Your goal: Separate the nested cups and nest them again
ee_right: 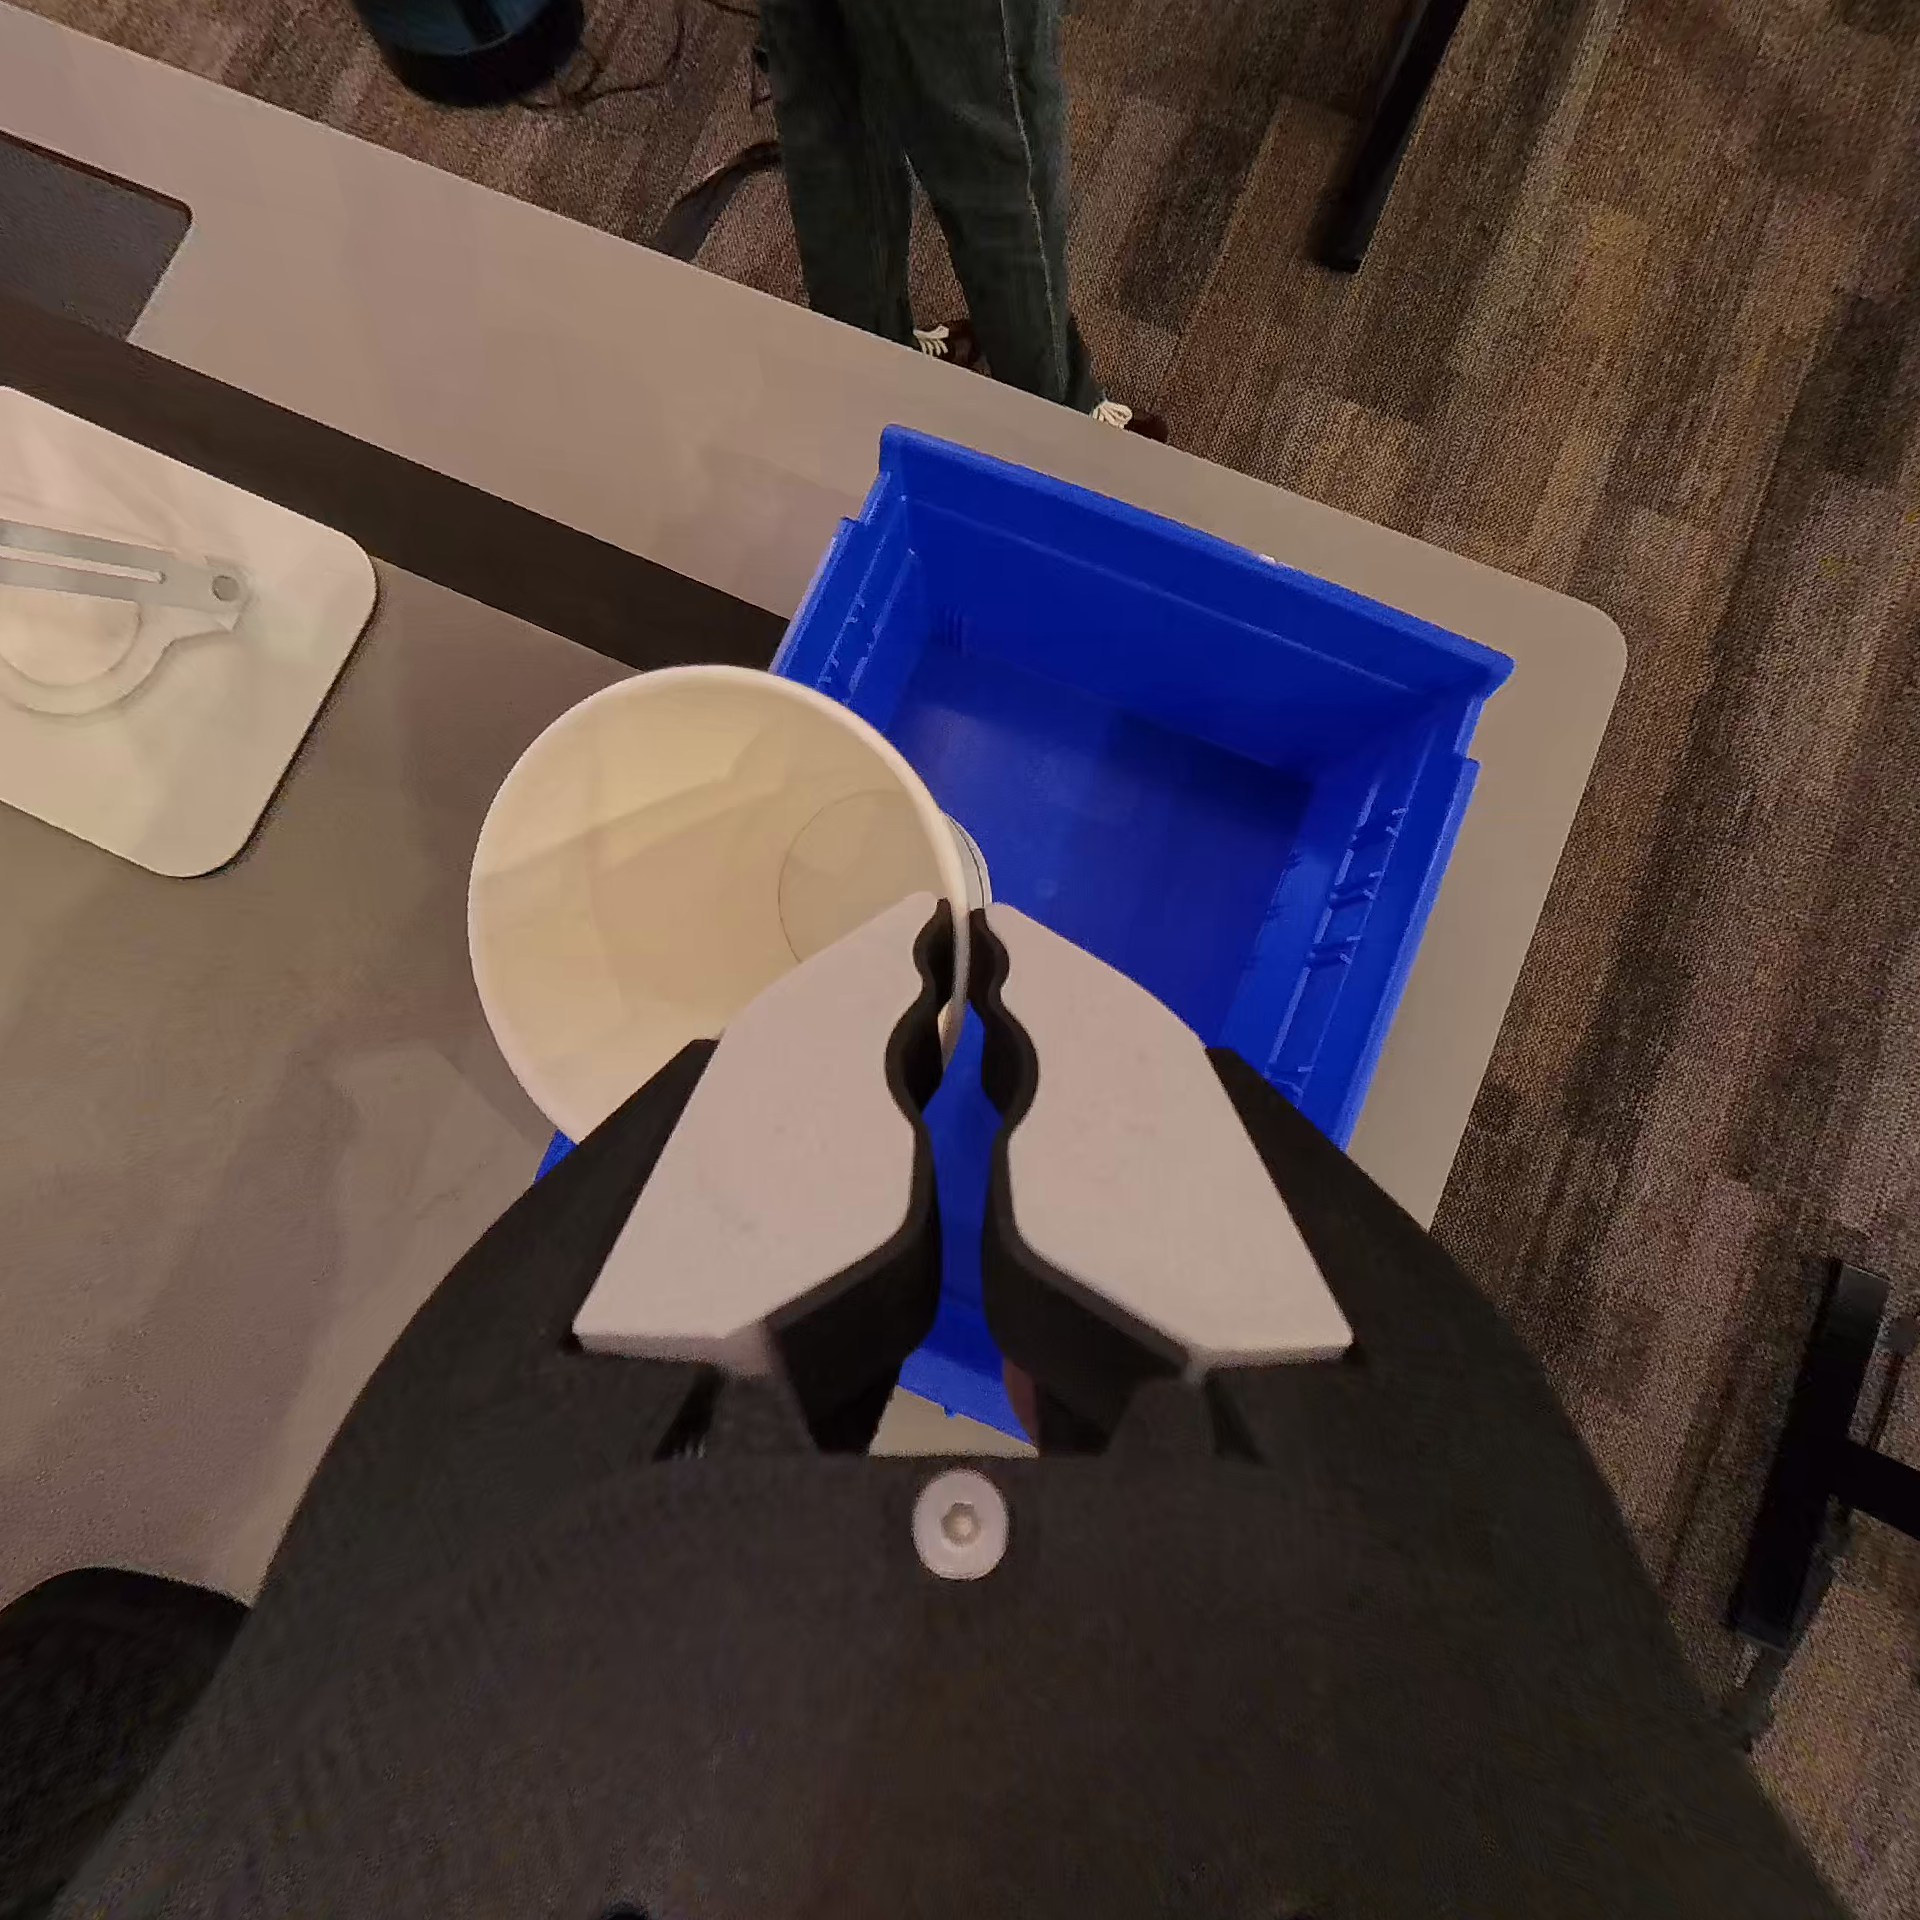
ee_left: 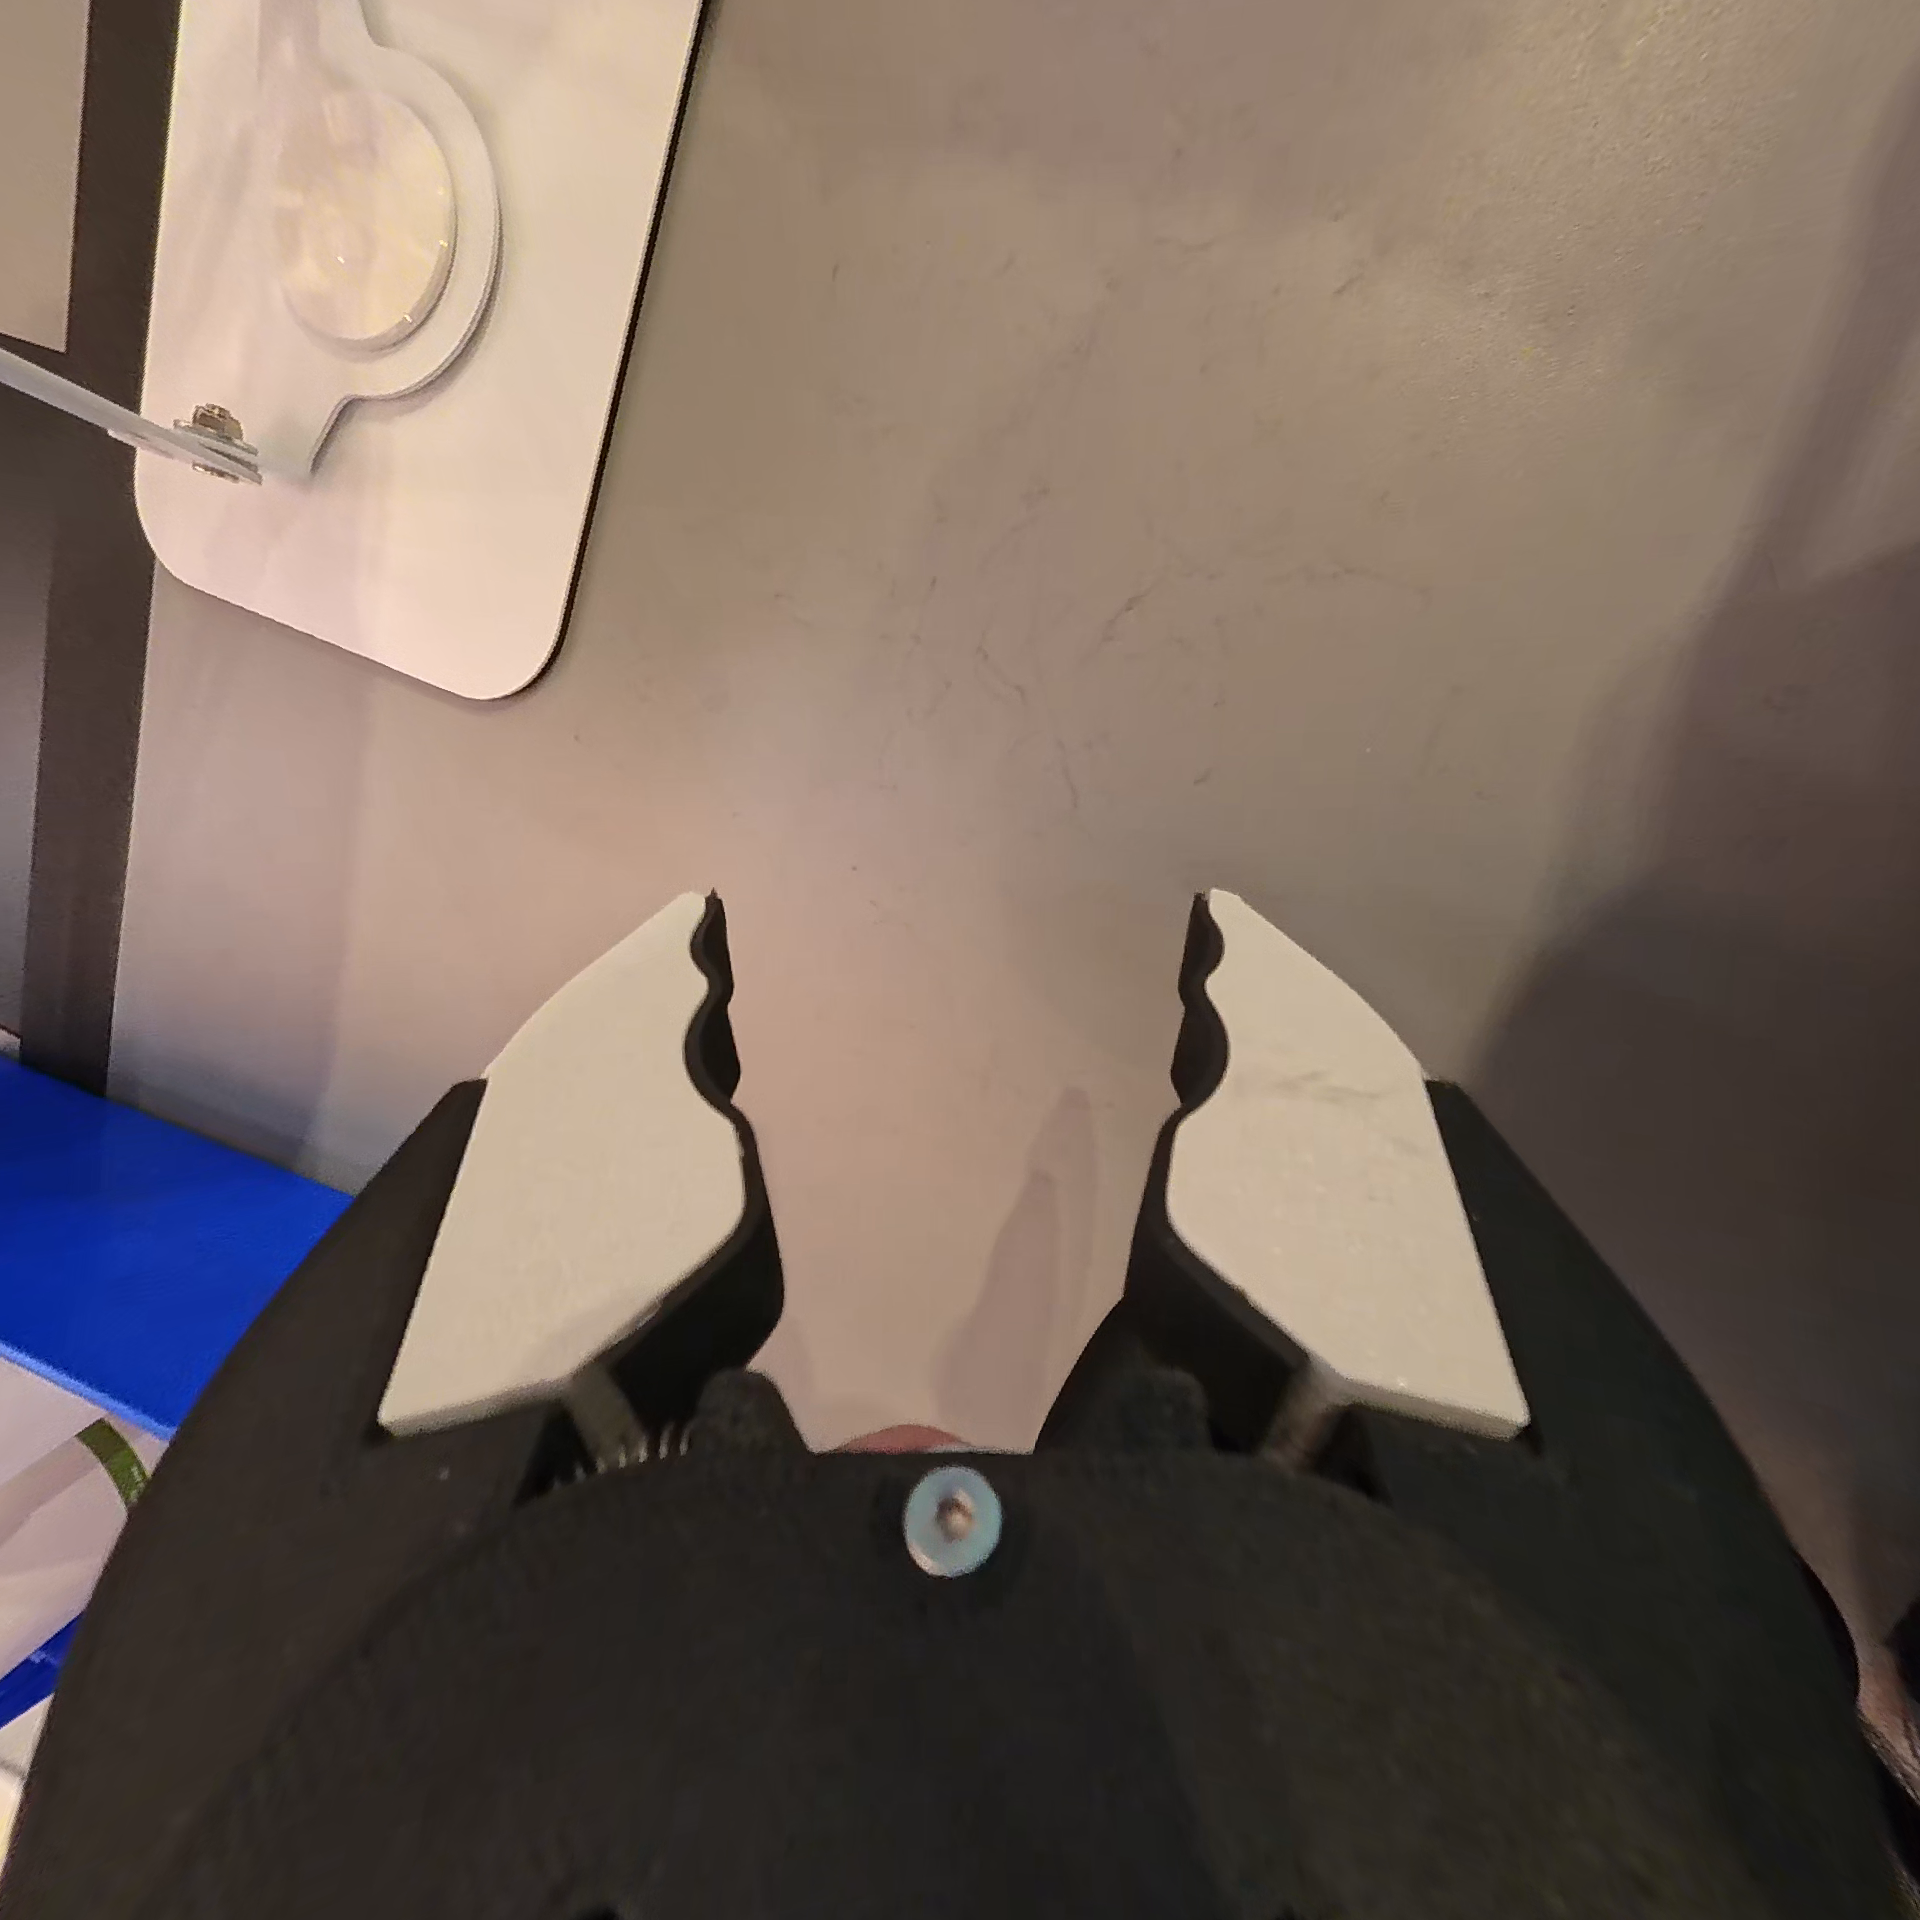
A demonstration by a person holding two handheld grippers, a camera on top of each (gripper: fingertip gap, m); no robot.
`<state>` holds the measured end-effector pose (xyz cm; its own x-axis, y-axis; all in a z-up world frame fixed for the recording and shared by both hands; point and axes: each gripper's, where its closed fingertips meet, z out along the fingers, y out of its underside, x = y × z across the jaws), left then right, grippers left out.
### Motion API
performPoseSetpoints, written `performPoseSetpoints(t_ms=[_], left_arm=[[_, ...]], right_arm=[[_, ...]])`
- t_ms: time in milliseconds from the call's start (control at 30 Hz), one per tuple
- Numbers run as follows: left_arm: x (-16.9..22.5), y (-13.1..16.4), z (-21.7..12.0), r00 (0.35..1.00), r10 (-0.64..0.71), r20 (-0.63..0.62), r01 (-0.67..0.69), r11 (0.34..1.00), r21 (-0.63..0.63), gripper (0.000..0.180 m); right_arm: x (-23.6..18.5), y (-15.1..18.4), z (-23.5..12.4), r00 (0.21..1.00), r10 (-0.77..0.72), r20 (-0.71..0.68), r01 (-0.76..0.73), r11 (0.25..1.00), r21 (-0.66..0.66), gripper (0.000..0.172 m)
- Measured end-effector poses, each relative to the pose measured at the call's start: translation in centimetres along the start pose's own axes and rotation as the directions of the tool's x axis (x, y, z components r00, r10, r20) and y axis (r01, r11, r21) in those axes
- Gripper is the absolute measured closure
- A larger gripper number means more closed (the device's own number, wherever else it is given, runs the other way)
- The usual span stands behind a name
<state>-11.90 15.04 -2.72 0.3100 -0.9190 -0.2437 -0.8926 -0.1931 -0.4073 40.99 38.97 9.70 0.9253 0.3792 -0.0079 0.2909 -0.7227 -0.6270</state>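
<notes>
My right gripper is shut on the rim of a white paper cup. One pad sits inside the wall and one outside. It holds the cup in the air, mouth toward the camera, at the left edge of a blue bin. My left gripper is open over the bare grey table. Nothing lies between its fingers. No cup shows in the left wrist view.
A white board with a round disc and a metal arm lies on the table, also in the right wrist view. The blue bin's corner shows at the left. A person's legs stand past the table's far edge. Across from one pair of fingers to the other is roughly 60 centimeters.
</notes>
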Motion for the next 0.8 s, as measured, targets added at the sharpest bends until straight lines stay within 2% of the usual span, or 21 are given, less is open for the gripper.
performPoseSetpoints(t_ms=[467,800], left_arm=[[0.6,0.5,0.2,1.0,0.009,-0.016,-0.01,1.0,-0.026,0.098],[0.9,1.0,0.3,1.0,0.011,-0.027,-0.012,0.999,-0.044,0.099]], right_arm=[[1.1,1.3,1.2,1.0,0.029,0.01,-0.028,0.998,-0.053,0.169],[2.7,3.1,3.1,0.994,0.104,0.031,-0.099,0.985,-0.144,0.169]])
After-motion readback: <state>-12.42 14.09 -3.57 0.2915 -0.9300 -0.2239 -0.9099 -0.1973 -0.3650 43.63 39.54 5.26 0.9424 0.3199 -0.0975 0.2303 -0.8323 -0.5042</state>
